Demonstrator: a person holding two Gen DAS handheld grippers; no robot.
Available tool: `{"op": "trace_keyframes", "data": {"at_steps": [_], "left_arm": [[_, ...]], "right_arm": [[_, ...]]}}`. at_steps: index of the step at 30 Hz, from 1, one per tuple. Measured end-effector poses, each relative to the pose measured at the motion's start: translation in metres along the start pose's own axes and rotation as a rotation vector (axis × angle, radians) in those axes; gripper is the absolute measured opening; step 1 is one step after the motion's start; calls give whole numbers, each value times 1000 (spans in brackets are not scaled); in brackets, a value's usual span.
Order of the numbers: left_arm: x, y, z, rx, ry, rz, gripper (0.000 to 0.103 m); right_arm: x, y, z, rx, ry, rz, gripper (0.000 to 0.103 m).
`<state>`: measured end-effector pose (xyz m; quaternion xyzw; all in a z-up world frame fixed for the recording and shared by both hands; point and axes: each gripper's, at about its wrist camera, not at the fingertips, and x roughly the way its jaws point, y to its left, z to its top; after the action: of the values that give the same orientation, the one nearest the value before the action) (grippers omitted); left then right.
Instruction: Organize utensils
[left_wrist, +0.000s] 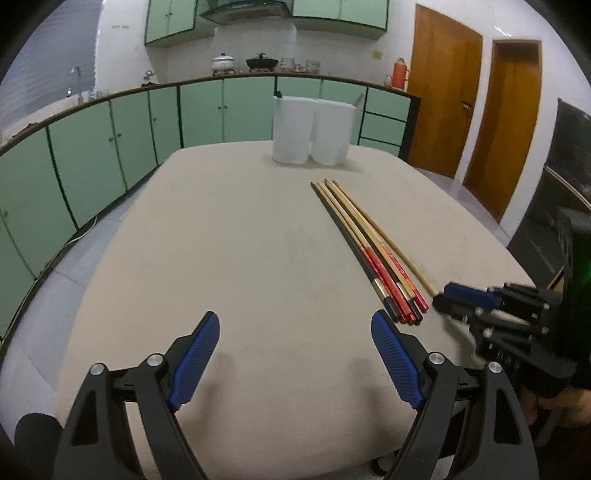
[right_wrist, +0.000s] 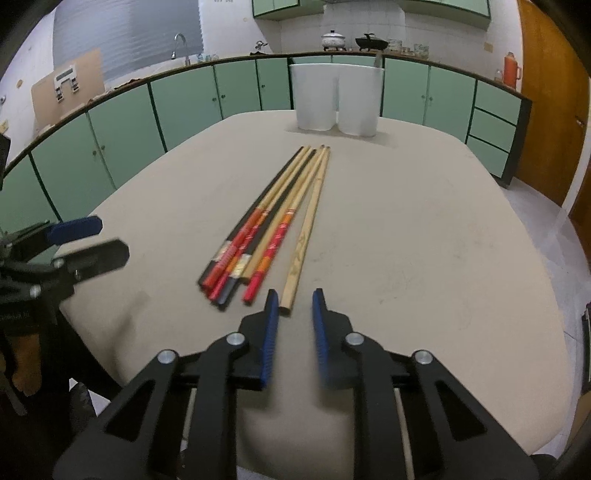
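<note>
On the beige matte table (right_wrist: 424, 229), a fan of long slender chopsticks (right_wrist: 266, 236), some plain bamboo, some lacquered red and black, is lying before two white smooth-walled holders (right_wrist: 338, 98). The right gripper (right_wrist: 293, 299) is straddling the plain bamboo chopstick (right_wrist: 304, 236), jaws narrowed but not yet pinching. The left gripper (left_wrist: 295, 325) is hovering wide open, empty. Judged step: first pickup; the next move calls for closing squarely on the thin round end.

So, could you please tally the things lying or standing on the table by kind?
Chopsticks: 7, as best I can tell, since the painted ones overlap; one plain wooden one lies slightly apart.
White containers: 2, standing side by side at the far edge.
Total: 9
</note>
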<state>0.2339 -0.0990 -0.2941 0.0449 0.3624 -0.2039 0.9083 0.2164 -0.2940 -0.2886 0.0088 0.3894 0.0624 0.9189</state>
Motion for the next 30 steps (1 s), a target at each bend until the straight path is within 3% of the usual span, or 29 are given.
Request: {"op": "trace_keyframes", "data": {"at_steps": [7,9,16,22,30], "left_arm": [[16,-27,-4,84,35,-18,82],[22,-33,-3,98,41,-17,82],[36,-45,-1,120,52,-18,81],[36,-35,-2,101,57,26,81],[37,-33,0,106,53,20,81]], "right_arm": [[0,-10,1,4,-6,17,15],[1,-14,1,9,-7,5,7],[-4,-33,-2,71,-9,3,6],[-5,-34,-4,75,-9,1,7],[-4,-31,-3,73,-12,-1,10]]}}
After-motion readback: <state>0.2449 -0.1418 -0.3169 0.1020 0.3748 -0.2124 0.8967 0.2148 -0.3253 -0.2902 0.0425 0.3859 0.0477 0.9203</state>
